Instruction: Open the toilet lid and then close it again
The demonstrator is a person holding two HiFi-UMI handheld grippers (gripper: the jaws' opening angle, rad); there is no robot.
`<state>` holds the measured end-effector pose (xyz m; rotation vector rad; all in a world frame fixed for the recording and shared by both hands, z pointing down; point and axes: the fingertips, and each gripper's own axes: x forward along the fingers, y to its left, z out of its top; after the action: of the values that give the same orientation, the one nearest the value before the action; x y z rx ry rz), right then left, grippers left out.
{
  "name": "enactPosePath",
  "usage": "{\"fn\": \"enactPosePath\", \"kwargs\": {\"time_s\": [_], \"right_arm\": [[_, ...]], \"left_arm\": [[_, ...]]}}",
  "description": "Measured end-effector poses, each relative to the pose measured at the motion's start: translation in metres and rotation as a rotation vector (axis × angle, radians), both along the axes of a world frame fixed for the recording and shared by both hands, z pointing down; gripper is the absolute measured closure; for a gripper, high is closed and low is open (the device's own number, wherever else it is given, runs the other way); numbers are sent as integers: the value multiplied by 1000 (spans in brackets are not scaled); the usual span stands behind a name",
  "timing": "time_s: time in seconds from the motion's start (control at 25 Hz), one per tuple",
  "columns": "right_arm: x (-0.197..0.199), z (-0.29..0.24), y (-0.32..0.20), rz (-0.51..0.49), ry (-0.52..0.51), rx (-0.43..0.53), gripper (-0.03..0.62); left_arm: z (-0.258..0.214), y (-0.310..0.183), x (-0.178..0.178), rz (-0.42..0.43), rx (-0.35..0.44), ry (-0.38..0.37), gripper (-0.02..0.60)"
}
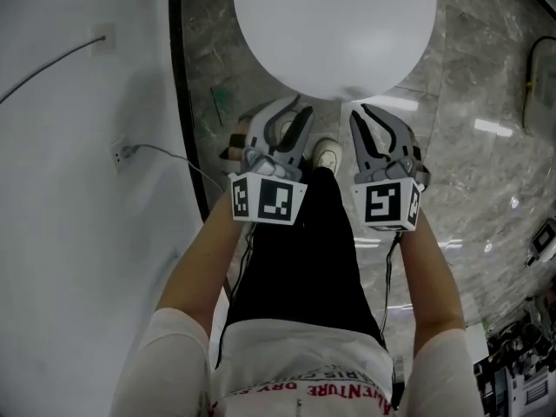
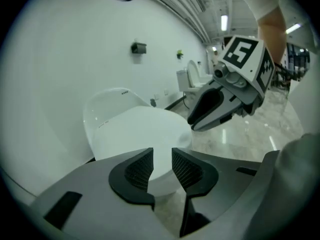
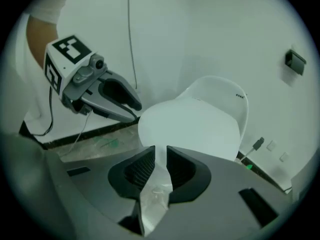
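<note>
The white toilet lid (image 1: 334, 24) lies down flat over the bowl, seen from above at the top of the head view. My left gripper (image 1: 291, 111) hovers just short of its front rim, jaws open a little, nothing between them. Beside it, my right gripper (image 1: 369, 115) points at the same rim with its jaws shut and empty. In the left gripper view the lid (image 2: 140, 129) lies beyond the parted pads (image 2: 141, 168), with the right gripper (image 2: 215, 109) to the right. The right gripper view shows the lid (image 3: 190, 126), the tank (image 3: 220, 91) behind it, and the left gripper (image 3: 117, 101).
A white wall with a black skirting runs down the left, carrying a socket and cable (image 1: 122, 153). The floor is glossy grey marble (image 1: 486, 146). The person's shoe (image 1: 326, 153) stands in front of the bowl. Another toilet (image 2: 192, 76) stands farther along the wall.
</note>
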<state>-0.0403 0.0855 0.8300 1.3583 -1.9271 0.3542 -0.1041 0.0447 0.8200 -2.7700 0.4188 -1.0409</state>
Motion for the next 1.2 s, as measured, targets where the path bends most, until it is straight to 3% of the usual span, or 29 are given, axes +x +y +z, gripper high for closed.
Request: {"fn": "enactPosePath", "kwargs": {"time_s": [0.12, 0.28, 0.4, 0.76, 1.2], "right_arm": [[-2, 24, 3, -97, 144, -37, 491], [3, 43, 2, -212, 354, -42, 480], [6, 52, 2, -271, 466, -31, 480], [9, 64, -3, -316, 583, -10, 480], [10, 40, -5, -278, 553, -30, 480]], "left_arm": [[24, 1, -1, 93, 85, -114, 437], [45, 2, 4, 218, 182, -217, 381], [57, 3, 6, 246, 196, -251, 341], [73, -11, 10, 212, 311, -285, 341], [49, -9, 9, 229, 284, -262, 362]]}}
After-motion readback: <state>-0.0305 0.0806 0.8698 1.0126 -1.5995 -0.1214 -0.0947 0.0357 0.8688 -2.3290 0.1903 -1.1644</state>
